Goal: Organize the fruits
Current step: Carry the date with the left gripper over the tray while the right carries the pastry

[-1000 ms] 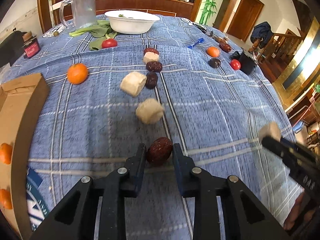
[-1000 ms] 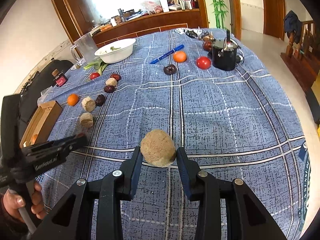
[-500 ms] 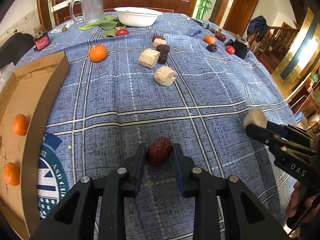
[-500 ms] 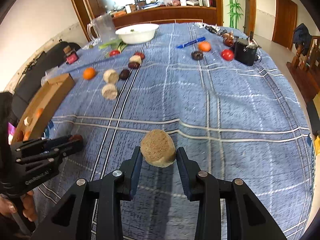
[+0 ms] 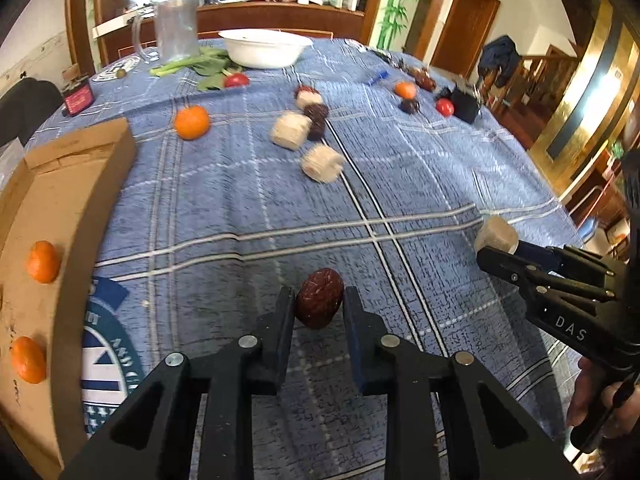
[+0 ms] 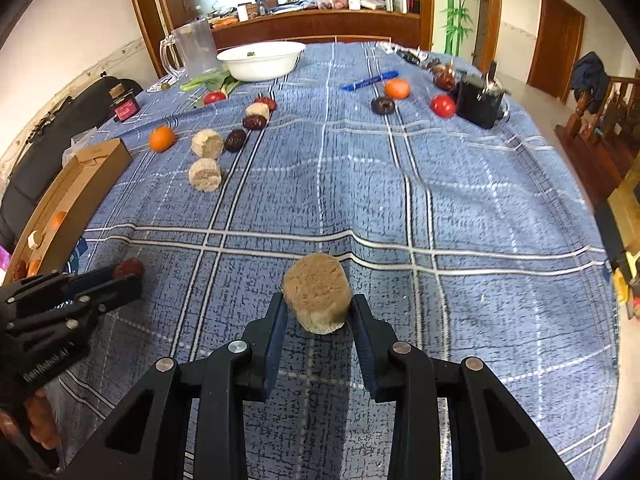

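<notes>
Left wrist: cardboard box [image 5: 80, 184] wall left; bare tablecloth [image 5: 400, 184] ahead.

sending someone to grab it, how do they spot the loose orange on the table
Start at the cardboard box on the blue cloth. Just past its far corner lies the orange. It is alone on the cloth beside beige blocks and dark dates.

Dark red date [image 5: 319, 298] & tan fibrous chunk [image 6: 317, 292] held above tablecloth.

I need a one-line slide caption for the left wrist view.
Left gripper holds a dark red date above the blue tablecloth, beside a cardboard box.
</notes>
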Tool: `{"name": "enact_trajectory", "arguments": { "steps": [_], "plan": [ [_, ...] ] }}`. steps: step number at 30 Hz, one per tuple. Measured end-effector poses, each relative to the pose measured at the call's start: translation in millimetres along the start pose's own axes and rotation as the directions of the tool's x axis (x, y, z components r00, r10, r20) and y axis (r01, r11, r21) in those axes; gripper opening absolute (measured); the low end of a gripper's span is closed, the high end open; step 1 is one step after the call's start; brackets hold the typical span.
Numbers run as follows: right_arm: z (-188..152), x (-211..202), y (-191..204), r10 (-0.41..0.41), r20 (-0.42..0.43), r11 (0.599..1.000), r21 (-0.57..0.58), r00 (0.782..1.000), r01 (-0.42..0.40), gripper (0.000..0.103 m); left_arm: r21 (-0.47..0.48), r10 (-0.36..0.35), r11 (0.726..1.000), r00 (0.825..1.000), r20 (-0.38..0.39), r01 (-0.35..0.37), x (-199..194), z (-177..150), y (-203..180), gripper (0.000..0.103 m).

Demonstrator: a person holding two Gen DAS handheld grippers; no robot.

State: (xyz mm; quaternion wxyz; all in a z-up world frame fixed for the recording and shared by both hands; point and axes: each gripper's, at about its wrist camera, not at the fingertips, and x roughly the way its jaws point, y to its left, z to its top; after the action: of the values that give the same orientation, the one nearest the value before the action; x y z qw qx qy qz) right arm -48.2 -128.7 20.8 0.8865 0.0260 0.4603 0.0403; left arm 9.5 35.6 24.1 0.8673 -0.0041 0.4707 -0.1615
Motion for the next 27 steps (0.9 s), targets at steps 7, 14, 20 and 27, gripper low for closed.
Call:
{"name": "enact_trajectory", "arguments": {
  "steps": [7,14,20,27],
  "plan": [
    [12.9,-20.3,22.0,0.001,0.057,1.0,-0.024,0.998,0.001,0.035,-0.049,-0.018,0.999,0.998,0.057,0.02,-29.7,3.5,16.4,0.023],
    [14.8,-12.5,27.8,-0.012,0.036,1.0,-0.024,0.999,0.013,0.035,-0.051,0.006,0.999,0.999,0.04,-0.004,-35.0,-3.9,30.3,0.023],
    [8.1,-11.8,17.4,0.014,0.03,1.0,0.013,0.999,-0.014,0.036,-0.064,-0.011,0.998,1.0,0.009,0.012,-28.8,-13.5,33.9,0.023],
    [0.7,-6.3,45.5,0.047,0.032,0.995,-0.089,0.998,-0.044,0.042,-0.064,-0.02,0.998,1.0,-0.001,0.02,-26.2,-15.9,31.2,0.023]
  ]
}}
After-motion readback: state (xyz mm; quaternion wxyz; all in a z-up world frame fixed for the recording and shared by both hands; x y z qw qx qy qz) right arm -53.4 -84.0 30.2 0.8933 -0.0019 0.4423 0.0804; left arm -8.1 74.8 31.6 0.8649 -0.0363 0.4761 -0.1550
